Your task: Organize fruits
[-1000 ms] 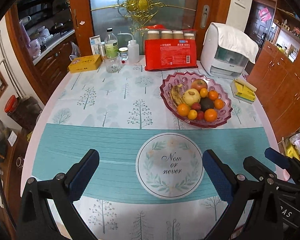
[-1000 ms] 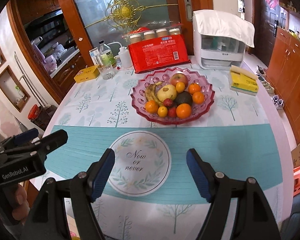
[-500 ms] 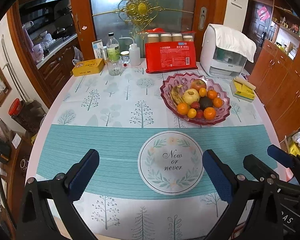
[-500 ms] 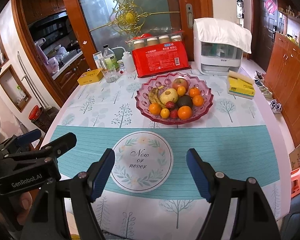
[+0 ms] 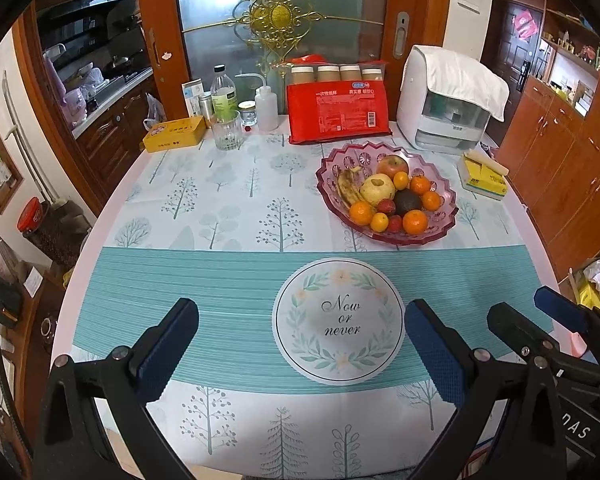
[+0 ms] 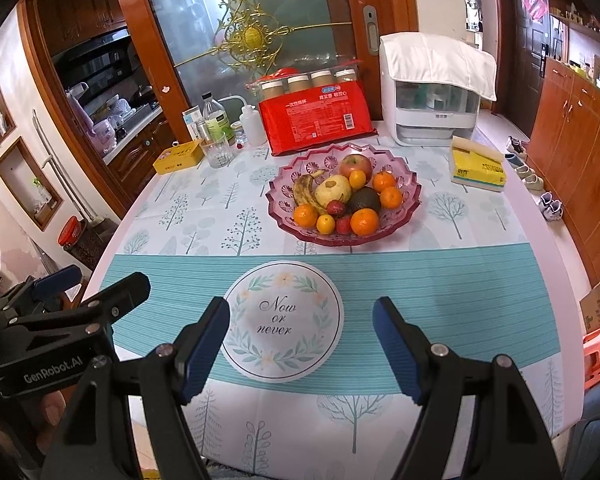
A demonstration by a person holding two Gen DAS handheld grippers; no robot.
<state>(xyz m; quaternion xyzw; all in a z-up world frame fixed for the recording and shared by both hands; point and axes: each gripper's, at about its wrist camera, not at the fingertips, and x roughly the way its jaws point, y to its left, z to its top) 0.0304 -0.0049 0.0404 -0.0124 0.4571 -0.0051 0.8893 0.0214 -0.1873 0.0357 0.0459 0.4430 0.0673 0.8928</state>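
Both the left gripper [image 5: 300,344] and the right gripper [image 6: 300,344] hang with jaws spread and empty over the near edge of the table [image 5: 228,184], above the round placemat [image 5: 337,321]. The fruits sit heaped in the pink glass bowl [image 6: 404,204], farther back and right of centre. Its banana [image 6: 305,194] lies along the bowl's left side, long axis running near to far, stem toward the far end.
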